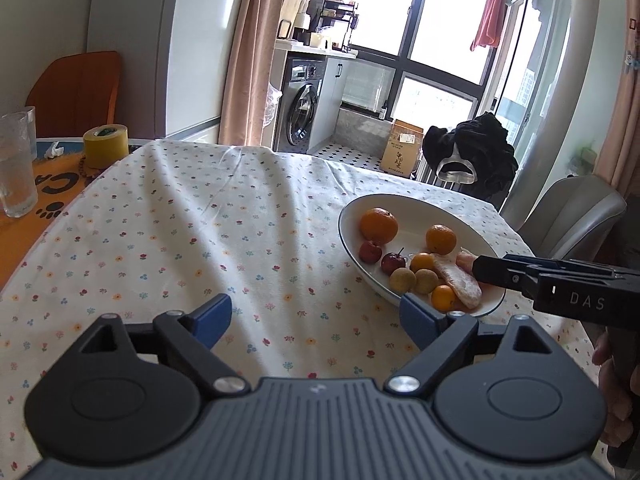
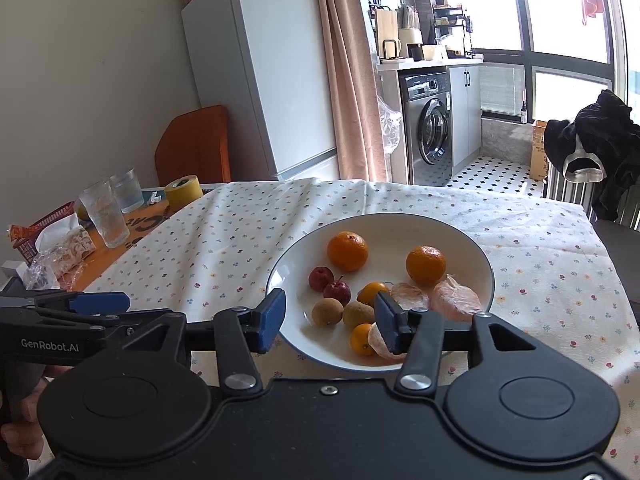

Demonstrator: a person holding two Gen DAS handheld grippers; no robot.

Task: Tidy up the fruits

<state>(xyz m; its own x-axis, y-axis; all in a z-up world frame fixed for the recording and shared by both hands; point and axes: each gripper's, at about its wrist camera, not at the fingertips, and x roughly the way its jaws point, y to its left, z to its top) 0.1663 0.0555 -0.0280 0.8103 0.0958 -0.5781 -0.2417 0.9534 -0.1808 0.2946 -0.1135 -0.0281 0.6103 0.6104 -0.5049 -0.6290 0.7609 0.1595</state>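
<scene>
Currently, a white plate (image 2: 472,252) is seen resting on the tabletop (image 2: 224,240), which is covered by a flower-printed cloth. On the plate are gathered two oranges (image 2: 347,251), two small red fruits (image 2: 337,290), two brownish round fruits (image 2: 327,311), two small kumquat-like fruits (image 2: 361,339) and several peeled pinkish citrus segments (image 2: 457,300).

The right gripper (image 2: 331,317) is held over the near rim of the plate with its jaws spread apart and nothing clasped; a peeled segment (image 2: 376,342) is seen lying just beside its right-hand blue pad, though contact cannot be judged.

The left gripper (image 1: 316,316) is held low over the bare cloth, near the left of the plate, with its jaws likewise released and empty.

At the far left edge of the tabletop, two drinking glasses (image 2: 105,216) and a yellow roll of tape (image 2: 183,192) are set well apart from the plate.
</scene>
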